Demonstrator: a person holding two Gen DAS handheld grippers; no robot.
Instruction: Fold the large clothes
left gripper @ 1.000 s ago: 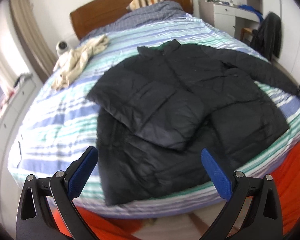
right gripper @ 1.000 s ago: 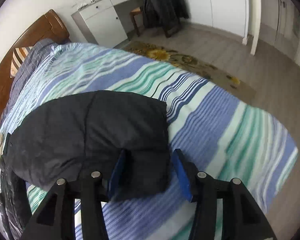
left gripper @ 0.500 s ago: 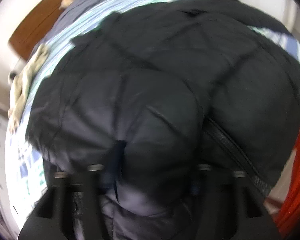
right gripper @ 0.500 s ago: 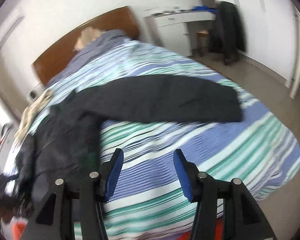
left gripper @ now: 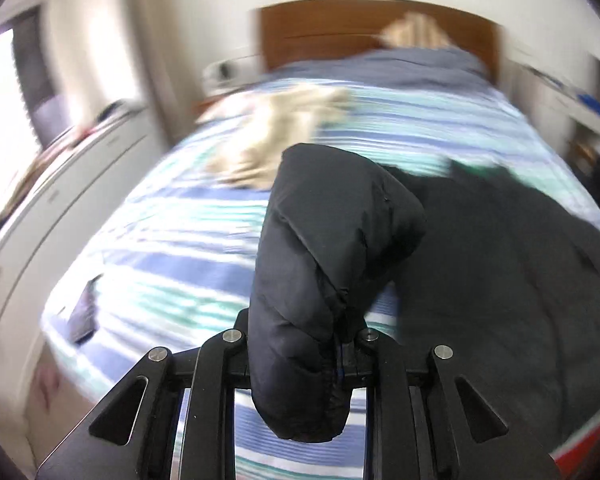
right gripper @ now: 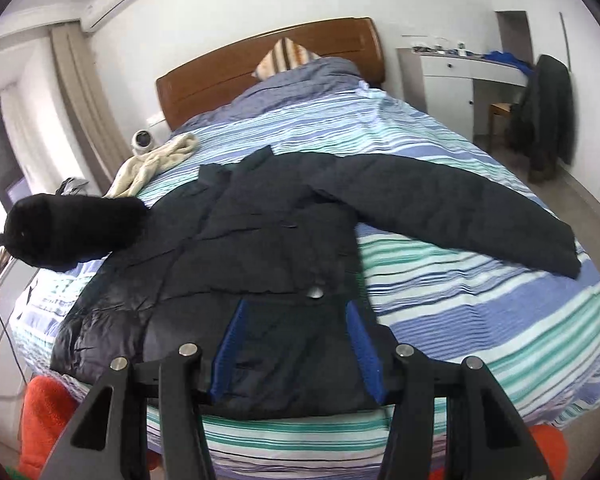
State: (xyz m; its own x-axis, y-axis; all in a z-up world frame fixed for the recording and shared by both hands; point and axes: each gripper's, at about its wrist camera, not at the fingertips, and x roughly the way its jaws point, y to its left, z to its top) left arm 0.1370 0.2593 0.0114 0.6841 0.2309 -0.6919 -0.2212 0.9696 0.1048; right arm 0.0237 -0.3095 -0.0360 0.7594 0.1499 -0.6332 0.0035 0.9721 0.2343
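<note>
A large black padded jacket (right gripper: 268, 240) lies face up on the striped bed (right gripper: 479, 320). Its right sleeve (right gripper: 451, 212) is spread out to the right. My left gripper (left gripper: 300, 344) is shut on the cuff end of the left sleeve (left gripper: 323, 264) and holds it up off the bed. That raised sleeve shows in the right wrist view (right gripper: 72, 232) at the left. My right gripper (right gripper: 296, 344) is open and empty, hovering over the jacket's lower hem (right gripper: 292, 396) near the foot of the bed.
A cream garment (right gripper: 156, 162) lies at the bed's far left, and it also shows in the left wrist view (left gripper: 276, 132). Wooden headboard (right gripper: 260, 60) and pillow at the back. White desk (right gripper: 459, 72) and chair with a dark coat (right gripper: 547, 112) at right. Orange fabric (right gripper: 48, 416) at the foot.
My left gripper shut on the folded-in left sleeve and lifted it out toward the left. My right gripper let go of the right sleeve and drew back over the hem.
</note>
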